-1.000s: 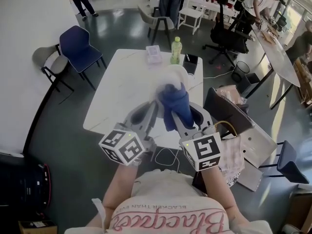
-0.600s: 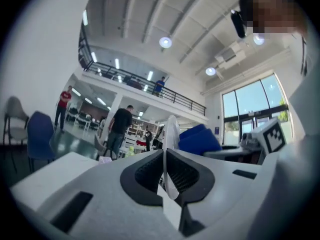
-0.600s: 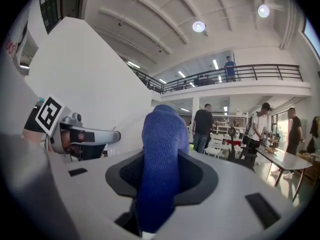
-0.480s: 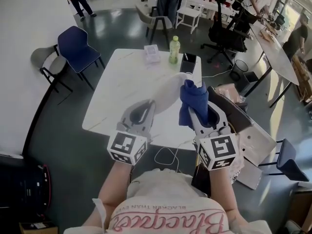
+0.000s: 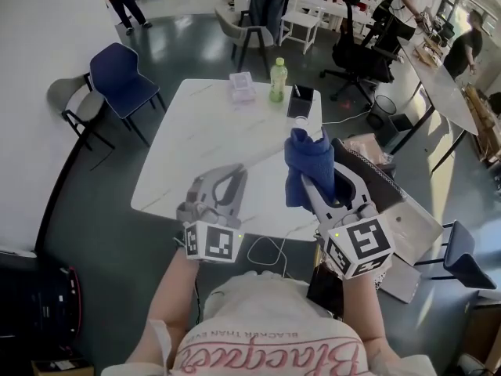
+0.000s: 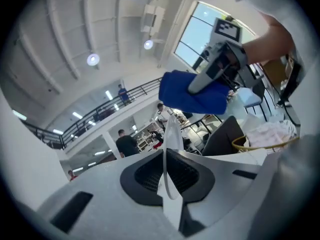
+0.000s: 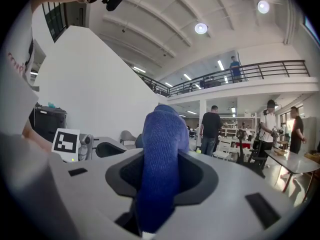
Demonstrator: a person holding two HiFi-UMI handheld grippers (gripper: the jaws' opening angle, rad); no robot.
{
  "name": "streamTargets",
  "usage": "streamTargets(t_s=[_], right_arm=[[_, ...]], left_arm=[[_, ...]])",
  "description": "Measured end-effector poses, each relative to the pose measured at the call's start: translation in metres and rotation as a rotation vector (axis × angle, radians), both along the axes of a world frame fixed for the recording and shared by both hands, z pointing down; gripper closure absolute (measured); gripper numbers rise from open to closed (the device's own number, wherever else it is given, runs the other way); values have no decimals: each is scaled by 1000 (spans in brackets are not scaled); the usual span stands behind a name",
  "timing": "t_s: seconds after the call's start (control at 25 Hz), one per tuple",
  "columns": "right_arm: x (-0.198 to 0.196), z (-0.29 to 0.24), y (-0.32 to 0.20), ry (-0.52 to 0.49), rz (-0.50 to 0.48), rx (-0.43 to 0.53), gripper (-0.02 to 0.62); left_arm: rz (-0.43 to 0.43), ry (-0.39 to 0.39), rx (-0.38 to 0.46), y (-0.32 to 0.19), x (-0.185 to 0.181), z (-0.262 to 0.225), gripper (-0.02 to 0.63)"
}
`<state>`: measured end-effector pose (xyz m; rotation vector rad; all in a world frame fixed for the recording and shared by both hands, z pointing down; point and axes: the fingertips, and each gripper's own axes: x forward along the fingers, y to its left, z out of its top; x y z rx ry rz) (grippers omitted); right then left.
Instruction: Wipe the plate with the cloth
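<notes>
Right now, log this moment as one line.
left gripper: shut on plate | right gripper: shut on cloth | plate-cloth contact: unclear

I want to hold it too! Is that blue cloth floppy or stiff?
Probably floppy: the blue cloth droops down from the right tool pinching it. Likely light and soft, since it bunches into folds. Its fuzzy-looking weave probably won't slip easily.

The cloth [image 7: 161,154] is a blue knit, matt and ribbed, a little fuzzy. The plate [image 6: 171,134] is white, thin and smooth, with a faint sheen. The left gripper [image 6: 167,176] and right gripper [image 7: 160,184] have matt grey plastic shells; the dark pads [image 6: 147,175] are finely gridded. The table [image 5: 196,139] top is smooth white — the bottle [image 5: 277,81] at its far edge is clear greenish plastic.
</notes>
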<state>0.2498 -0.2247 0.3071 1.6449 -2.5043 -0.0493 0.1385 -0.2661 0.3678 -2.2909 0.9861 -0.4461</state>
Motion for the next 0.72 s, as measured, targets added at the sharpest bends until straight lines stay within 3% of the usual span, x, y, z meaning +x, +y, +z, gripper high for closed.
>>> streamTargets(t_s=[0.16, 0.44, 0.56, 0.72], right_arm=[[-16, -20, 0, -8, -81, -6, 460], [-67, -20, -13, 125, -209, -51, 460], [-78, -3, -19, 194, -216, -87, 460], [-63, 7, -20, 241, -175, -113, 460]], left_arm=[[28, -142, 122, 9, 13, 3, 589], [86, -343, 362, 27, 33, 4, 589], [90, -410, 459, 32, 37, 4, 588], [80, -432, 504, 33, 33, 1, 588]])
